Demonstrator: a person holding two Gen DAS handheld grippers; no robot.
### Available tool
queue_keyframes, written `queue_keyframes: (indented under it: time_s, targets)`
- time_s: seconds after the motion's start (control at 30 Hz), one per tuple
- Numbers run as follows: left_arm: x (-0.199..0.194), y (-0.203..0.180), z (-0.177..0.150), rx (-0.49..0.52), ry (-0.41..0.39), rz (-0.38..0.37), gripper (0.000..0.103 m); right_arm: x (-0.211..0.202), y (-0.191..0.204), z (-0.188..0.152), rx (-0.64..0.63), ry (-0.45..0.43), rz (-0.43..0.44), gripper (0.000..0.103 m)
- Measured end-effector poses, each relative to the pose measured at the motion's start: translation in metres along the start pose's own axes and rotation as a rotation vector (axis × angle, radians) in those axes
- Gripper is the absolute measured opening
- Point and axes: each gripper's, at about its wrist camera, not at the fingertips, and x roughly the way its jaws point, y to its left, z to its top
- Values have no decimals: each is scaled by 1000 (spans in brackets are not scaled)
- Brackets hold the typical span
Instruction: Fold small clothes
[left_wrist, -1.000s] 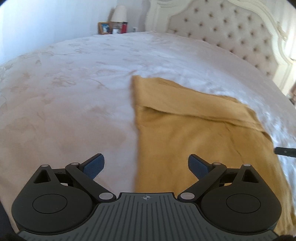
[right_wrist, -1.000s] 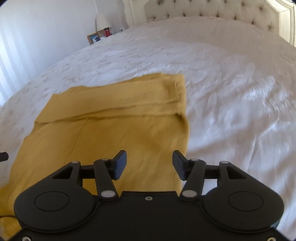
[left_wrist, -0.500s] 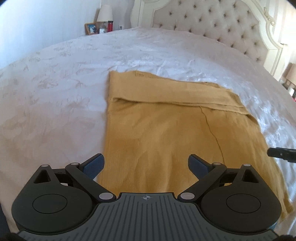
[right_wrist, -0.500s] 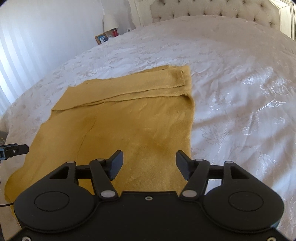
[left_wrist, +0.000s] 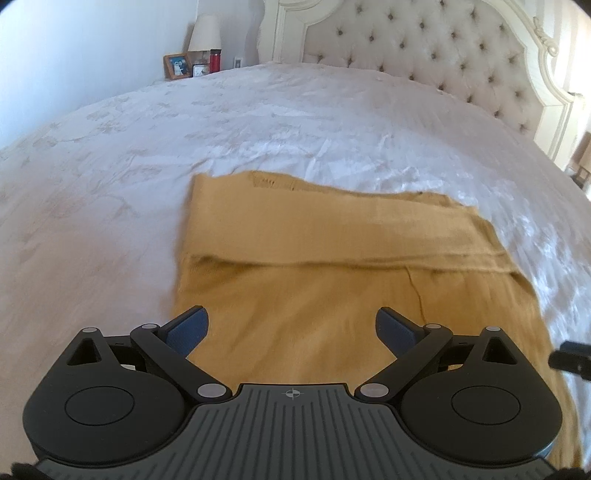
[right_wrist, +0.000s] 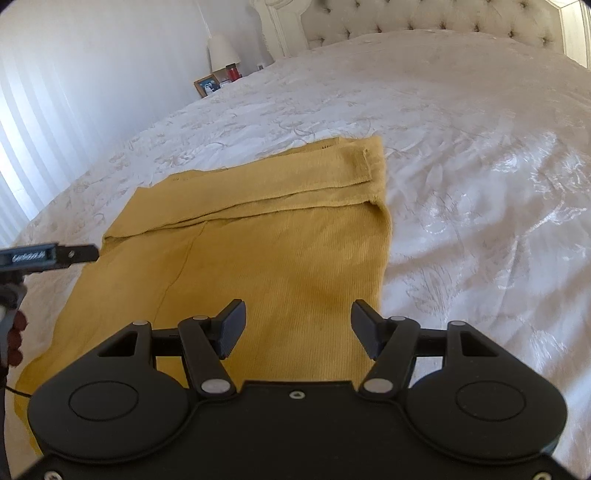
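With both the left gripper (left_wrist: 291, 328) and right gripper (right_wrist: 298, 328) spread and empty above it, the mustard knit garment (right_wrist: 266, 258), flat on the bedspread (right_wrist: 461, 166), looked soft, light, best pinched at its near corners.

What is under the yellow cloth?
The yellow cloth lies flat on the white bedspread, which shows all around it. Whatever lies directly beneath the cloth is covered.

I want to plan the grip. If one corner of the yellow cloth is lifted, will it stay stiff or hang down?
The cloth would probably hang limp: it lies flat and its folded band follows the bed. The ribbed knit looks thin, so likely light. It should not slip easily.
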Motion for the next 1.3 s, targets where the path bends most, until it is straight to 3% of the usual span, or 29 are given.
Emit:
queue_keyframes:
  time_s: [0.33, 0.53, 0.73, 0.8, 1.13, 1.2, 1.23, 1.3]
  targets:
    - [49, -25, 37, 74, -29, 3, 99, 23, -5, 25, -17, -22, 33, 67]
    - [79, -37, 54, 85, -42, -24, 99, 38, -12, 61, -19, -90, 51, 67]
    - [115, -38, 50, 73, 38, -22, 99, 64, -28, 97, 0, -128, 48, 67]
    - [127, -34, 43, 69, 76, -17, 99, 76, -35, 109, 15, -123, 39, 67]
    - [129, -36, 33, 93, 57, -9, 102, 140, -58, 130, 56, -20, 22, 66]
    - [131, -37, 32, 96, 51, -7, 102, 150, -58, 130, 51, 9, 11, 47]
    - [131, -37, 32, 96, 51, -7, 102, 152, -54, 130, 29, 8, -3, 20]
    - [132, -37, 33, 95, 50, -7, 102, 144, -44, 132, -46, -43, -10, 16]
